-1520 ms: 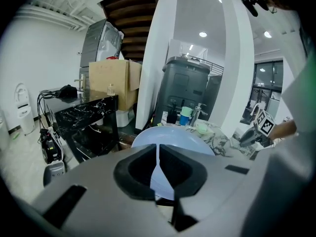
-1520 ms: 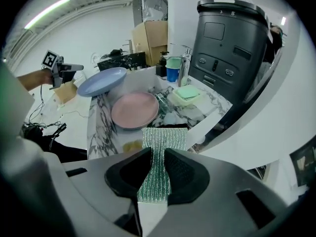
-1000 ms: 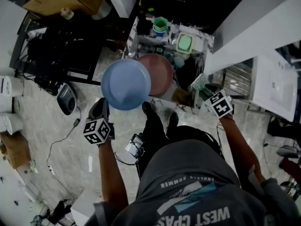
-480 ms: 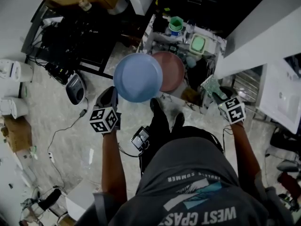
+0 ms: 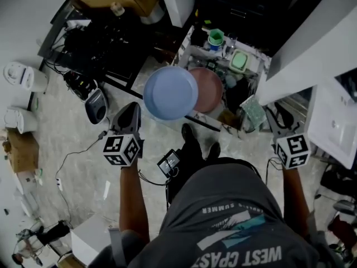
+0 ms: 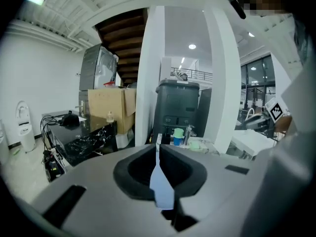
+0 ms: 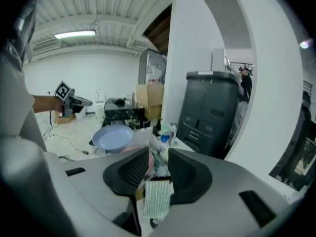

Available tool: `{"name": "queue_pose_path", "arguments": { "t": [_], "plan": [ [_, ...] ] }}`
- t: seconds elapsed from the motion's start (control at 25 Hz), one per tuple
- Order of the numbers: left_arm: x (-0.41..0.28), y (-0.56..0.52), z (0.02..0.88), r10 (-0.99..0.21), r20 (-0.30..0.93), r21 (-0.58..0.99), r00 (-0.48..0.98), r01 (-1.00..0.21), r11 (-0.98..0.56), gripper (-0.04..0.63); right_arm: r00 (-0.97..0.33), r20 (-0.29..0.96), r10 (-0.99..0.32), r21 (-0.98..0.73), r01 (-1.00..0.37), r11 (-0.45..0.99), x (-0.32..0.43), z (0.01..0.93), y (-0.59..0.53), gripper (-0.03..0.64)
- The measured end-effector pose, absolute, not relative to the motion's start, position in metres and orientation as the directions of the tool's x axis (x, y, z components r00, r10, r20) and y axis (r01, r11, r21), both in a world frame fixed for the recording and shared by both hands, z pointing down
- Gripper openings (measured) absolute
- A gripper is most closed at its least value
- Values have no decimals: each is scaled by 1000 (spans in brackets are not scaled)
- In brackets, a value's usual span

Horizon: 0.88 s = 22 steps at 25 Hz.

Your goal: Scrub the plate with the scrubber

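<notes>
A round blue plate (image 5: 170,92) hangs in the air in front of me, and my left gripper (image 5: 134,109) is shut on its near-left rim. In the left gripper view only the plate's thin edge (image 6: 160,181) shows between the jaws of that gripper (image 6: 159,154). At the right, my right gripper (image 5: 268,119) holds a green mesh scrubber (image 5: 254,111), apart from the plate. In the right gripper view the scrubber (image 7: 158,194) sits between the closing jaws of the right gripper (image 7: 158,162), and the blue plate (image 7: 112,137) lies ahead to the left.
A pink plate (image 5: 209,89) lies on a small cluttered stand behind the blue one, with a green cup (image 5: 216,38) and a green container (image 5: 239,61). A black desk with cables (image 5: 95,43) is at the left, a white counter (image 5: 332,121) at the right. Cables cross the floor.
My right gripper has drawn back toward me and to the right with the scrubber. The blue plate stays held up by the left gripper, in front of the pink plate.
</notes>
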<state>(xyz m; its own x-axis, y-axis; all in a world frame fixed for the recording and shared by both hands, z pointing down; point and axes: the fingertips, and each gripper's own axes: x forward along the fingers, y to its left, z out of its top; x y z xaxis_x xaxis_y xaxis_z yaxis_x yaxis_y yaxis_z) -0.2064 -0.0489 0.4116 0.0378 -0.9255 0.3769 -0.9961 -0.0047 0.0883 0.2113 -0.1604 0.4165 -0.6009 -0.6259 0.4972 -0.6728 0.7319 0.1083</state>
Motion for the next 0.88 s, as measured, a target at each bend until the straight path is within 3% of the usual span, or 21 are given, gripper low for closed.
{"name": "queue_pose_path", "arguments": {
  "t": [0.16,0.4,0.6,0.88],
  "plan": [
    [-190,-44,348,-966,252,48,50,-998,-39,14,-739,290,-608,114,-604,789,170,323,-139,58],
    [-137,-37,246,-989,55,-25,140,-990,-142,12,-872,85,-482,183,-462,868,108,218,-94,32],
    [-90,-25,198,-968,-32,-92,248,-965,-245,12,-918,134,-375,230,-339,912,75,202,-65,29],
    [-58,-13,192,-952,3,-150,307,-941,-304,12,-925,154,-347,205,-313,927,64,203,-49,28]
  ]
}}
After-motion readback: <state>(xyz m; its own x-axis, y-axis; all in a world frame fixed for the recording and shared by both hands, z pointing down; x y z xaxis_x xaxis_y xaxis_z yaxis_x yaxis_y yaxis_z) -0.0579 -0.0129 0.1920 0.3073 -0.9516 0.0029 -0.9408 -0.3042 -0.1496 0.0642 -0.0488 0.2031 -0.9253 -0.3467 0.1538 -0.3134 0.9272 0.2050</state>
